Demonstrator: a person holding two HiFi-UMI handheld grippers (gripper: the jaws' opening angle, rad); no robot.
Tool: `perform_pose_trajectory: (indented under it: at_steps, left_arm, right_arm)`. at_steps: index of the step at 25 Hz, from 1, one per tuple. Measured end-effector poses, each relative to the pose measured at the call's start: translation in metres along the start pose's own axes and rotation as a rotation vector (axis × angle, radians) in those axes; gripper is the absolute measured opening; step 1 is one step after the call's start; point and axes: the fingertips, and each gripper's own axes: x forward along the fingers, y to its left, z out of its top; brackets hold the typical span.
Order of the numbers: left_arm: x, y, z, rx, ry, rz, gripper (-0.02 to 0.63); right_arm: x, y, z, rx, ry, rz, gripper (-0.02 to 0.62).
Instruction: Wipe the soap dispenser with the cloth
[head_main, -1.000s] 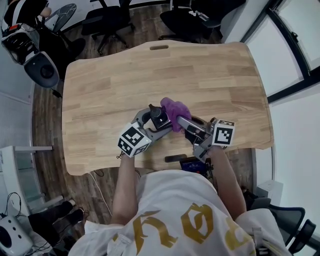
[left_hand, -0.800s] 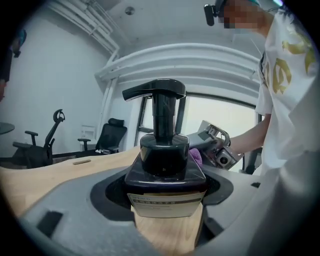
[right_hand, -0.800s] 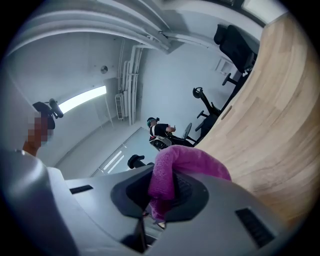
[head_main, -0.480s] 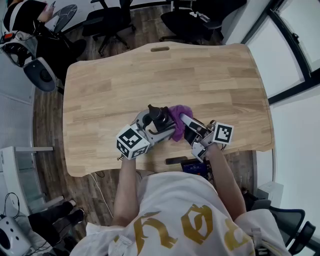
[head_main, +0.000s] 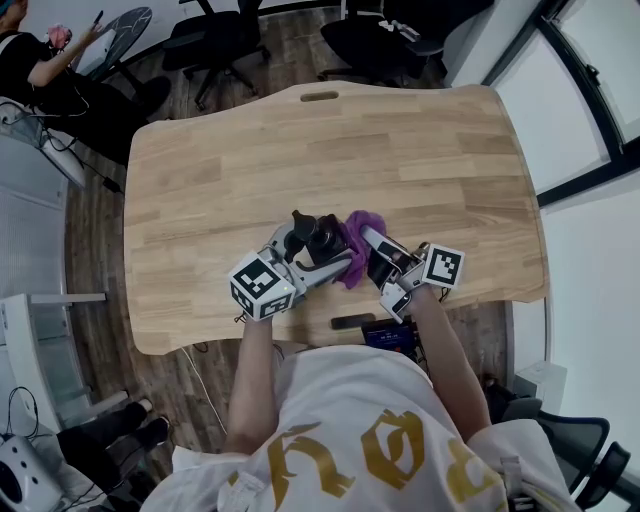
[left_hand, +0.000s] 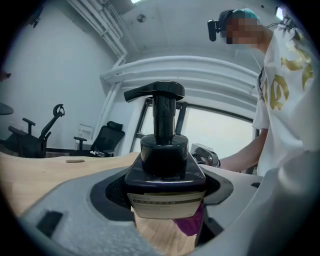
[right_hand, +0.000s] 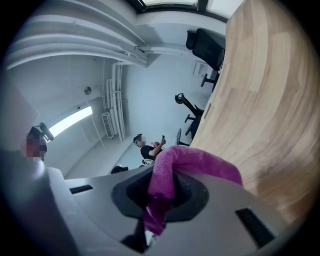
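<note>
A dark soap dispenser (head_main: 318, 236) (left_hand: 165, 165) with a black pump head and a pale label is clamped between the jaws of my left gripper (head_main: 312, 250) (left_hand: 167, 200), held above the wooden table (head_main: 250, 170). My right gripper (head_main: 362, 250) (right_hand: 162, 195) is shut on a purple cloth (head_main: 358, 232) (right_hand: 172, 177), which is pressed against the dispenser's right side. In the left gripper view a corner of the purple cloth (left_hand: 192, 222) shows under the bottle.
A small black device (head_main: 352, 320) lies at the table's near edge by my body. Office chairs (head_main: 215, 40) stand beyond the far edge. A seated person (head_main: 50, 60) is at the far left. Bare wood spreads across the table's far half.
The right gripper has drawn in towards the left one and brought the cloth against the dispenser. The left gripper and bottle have tilted slightly. The person at far left has moved.
</note>
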Motion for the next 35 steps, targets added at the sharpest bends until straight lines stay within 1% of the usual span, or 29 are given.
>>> perform_pose_trajectory:
  at_steps: [3,4,6,8,10,14,16,20,22,27,30,33,35]
  left_arm:
    - [-0.001,0.004,-0.002,-0.025,-0.019,0.007,0.331]
    - [-0.002,0.005,-0.003,-0.031,-0.024,0.013,0.331]
    - [-0.001,0.010,-0.009,-0.029,-0.014,0.031,0.331]
    - [0.000,0.018,-0.021,-0.012,0.032,0.056,0.331]
    - [0.001,0.027,-0.035,-0.014,0.074,0.079,0.331]
    - [0.002,0.042,-0.061,-0.039,0.130,0.127,0.331]
    - [0.007,0.051,-0.074,-0.045,0.168,0.144,0.331]
    - [0.020,0.063,-0.097,-0.050,0.229,0.158,0.331]
    - [0.025,0.070,-0.107,-0.066,0.241,0.160,0.331]
    - [0.032,0.087,-0.131,-0.103,0.278,0.169,0.331]
    - [0.036,0.095,-0.144,-0.083,0.326,0.162,0.331]
    - [0.040,0.097,-0.156,-0.046,0.378,0.142,0.331]
    - [0.044,0.097,-0.165,-0.037,0.403,0.130,0.331]
  right_arm:
    - [0.002,-0.003,-0.002,0.015,0.004,0.001,0.040]
    - [0.002,-0.006,-0.002,0.005,0.012,-0.012,0.040]
    - [-0.001,-0.014,0.000,-0.050,0.033,-0.065,0.040]
    - [-0.006,-0.024,0.006,-0.116,0.049,-0.135,0.040]
    - [-0.010,-0.032,0.013,-0.173,0.059,-0.190,0.040]
    - [-0.015,-0.042,0.024,-0.244,0.070,-0.258,0.040]
    - [-0.016,-0.049,0.026,-0.297,0.084,-0.302,0.040]
    - [-0.017,-0.072,0.018,-0.400,0.172,-0.400,0.040]
    - [-0.017,-0.079,0.018,-0.422,0.200,-0.420,0.040]
    - [-0.016,-0.086,0.036,-0.426,0.171,-0.435,0.040]
    - [-0.015,-0.090,0.041,-0.437,0.173,-0.446,0.040]
    - [-0.015,-0.094,0.044,-0.425,0.163,-0.450,0.040]
    - [-0.014,-0.097,0.044,-0.419,0.163,-0.450,0.040]
